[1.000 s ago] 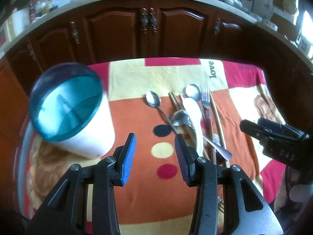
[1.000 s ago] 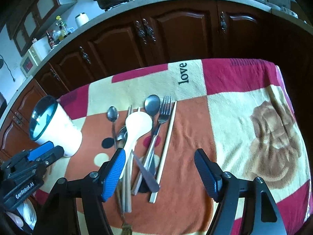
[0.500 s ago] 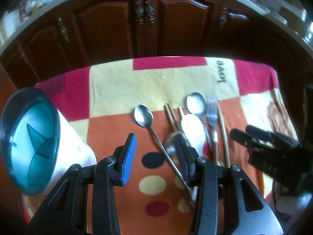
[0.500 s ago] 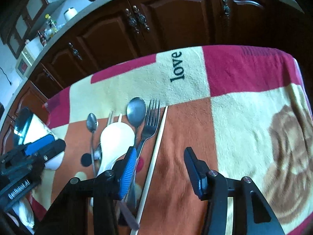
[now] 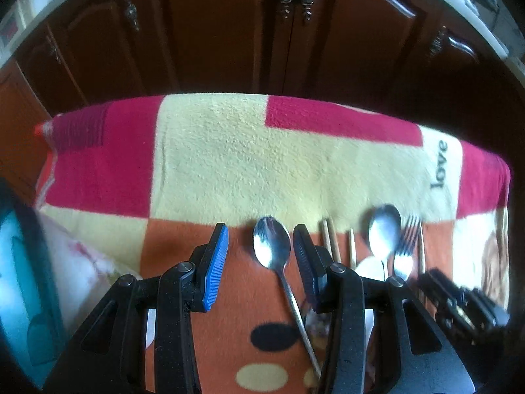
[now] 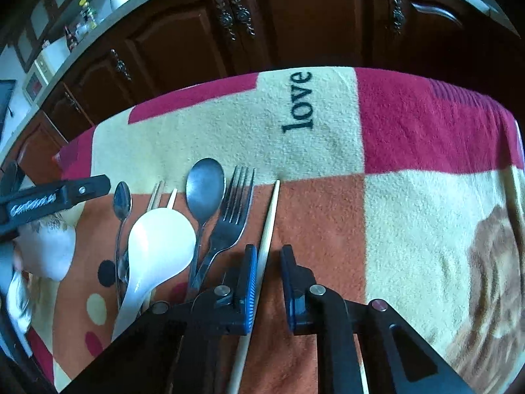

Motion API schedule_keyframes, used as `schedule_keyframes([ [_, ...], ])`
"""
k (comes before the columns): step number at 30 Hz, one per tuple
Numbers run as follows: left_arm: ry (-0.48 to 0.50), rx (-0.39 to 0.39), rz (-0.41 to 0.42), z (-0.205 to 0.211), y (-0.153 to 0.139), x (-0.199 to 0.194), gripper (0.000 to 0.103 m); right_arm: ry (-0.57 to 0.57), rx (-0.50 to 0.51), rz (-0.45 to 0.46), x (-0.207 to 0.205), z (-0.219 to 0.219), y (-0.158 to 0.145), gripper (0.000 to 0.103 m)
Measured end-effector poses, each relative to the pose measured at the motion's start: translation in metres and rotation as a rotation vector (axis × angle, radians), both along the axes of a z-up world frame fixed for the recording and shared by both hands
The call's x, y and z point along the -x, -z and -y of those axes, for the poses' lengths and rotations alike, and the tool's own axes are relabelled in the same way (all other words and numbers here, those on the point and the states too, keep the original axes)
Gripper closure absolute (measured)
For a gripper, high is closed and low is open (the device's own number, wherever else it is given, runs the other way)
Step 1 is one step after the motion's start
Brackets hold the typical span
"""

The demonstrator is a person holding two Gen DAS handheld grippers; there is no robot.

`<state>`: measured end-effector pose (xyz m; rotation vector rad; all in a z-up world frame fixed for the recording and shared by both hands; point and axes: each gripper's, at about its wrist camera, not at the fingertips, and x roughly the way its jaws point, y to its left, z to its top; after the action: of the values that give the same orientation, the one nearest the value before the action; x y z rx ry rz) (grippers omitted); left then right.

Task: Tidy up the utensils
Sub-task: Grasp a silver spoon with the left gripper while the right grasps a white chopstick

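Observation:
Utensils lie in a row on a patterned blanket. In the left wrist view my left gripper point(image 5: 259, 239) is open, its jaws on either side of a small metal spoon point(image 5: 272, 246). In the right wrist view my right gripper point(image 6: 267, 262) is open only narrowly, its jaws around a single pale chopstick point(image 6: 267, 229) that touches the left pad. Left of it lie a fork point(image 6: 229, 216), a large metal spoon point(image 6: 205, 190), a white ladle spoon point(image 6: 157, 243), two more chopsticks point(image 6: 157, 193) and the small spoon point(image 6: 122, 200). A white holder cup with a teal inside point(image 5: 19, 279) stands at the left.
The blanket point(image 6: 328, 131) covers the table and drops off at its far edge. Dark wooden cabinets point(image 6: 295, 16) stand close behind. My left gripper's body shows in the right wrist view point(image 6: 49, 197). The blanket's right half point(image 6: 426, 213) carries no utensils.
Both grippers moved forward and down toward the utensils. The right jaws narrowed around the single chopstick. The left jaws now straddle the small spoon, and the cup slid to the left edge of view.

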<state>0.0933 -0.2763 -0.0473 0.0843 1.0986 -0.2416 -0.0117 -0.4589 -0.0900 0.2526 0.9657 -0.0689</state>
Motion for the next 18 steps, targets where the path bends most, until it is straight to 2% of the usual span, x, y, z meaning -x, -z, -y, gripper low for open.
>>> schedule_keyframes([
  [5,0.01,-0.05,-0.028,0.008,0.01,-0.013,0.063,-0.002,-0.053,0.019,0.004,0.007,0.001,0.089],
  [11,0.038,-0.045,-0.064,0.011,0.023,-0.018,0.064,-0.012,-0.114,0.03,0.009,0.019,0.002,0.089],
  [12,0.042,-0.036,-0.068,0.011,0.024,-0.019,0.066,-0.014,-0.115,0.031,0.008,0.02,0.003,0.087],
  [14,0.059,-0.025,-0.079,0.01,0.029,-0.019,0.083,-0.02,-0.118,0.035,0.005,0.017,0.002,0.081],
  [15,0.072,-0.019,-0.075,0.009,0.032,-0.019,0.087,-0.027,-0.122,0.043,0.004,0.017,0.002,0.076],
  [17,0.099,-0.025,-0.056,0.013,0.032,-0.017,0.097,-0.035,-0.111,0.048,0.003,0.014,0.002,0.074],
  [18,0.107,-0.022,-0.052,0.015,0.032,-0.016,0.099,-0.043,-0.099,0.051,0.002,0.011,0.002,0.074],
])
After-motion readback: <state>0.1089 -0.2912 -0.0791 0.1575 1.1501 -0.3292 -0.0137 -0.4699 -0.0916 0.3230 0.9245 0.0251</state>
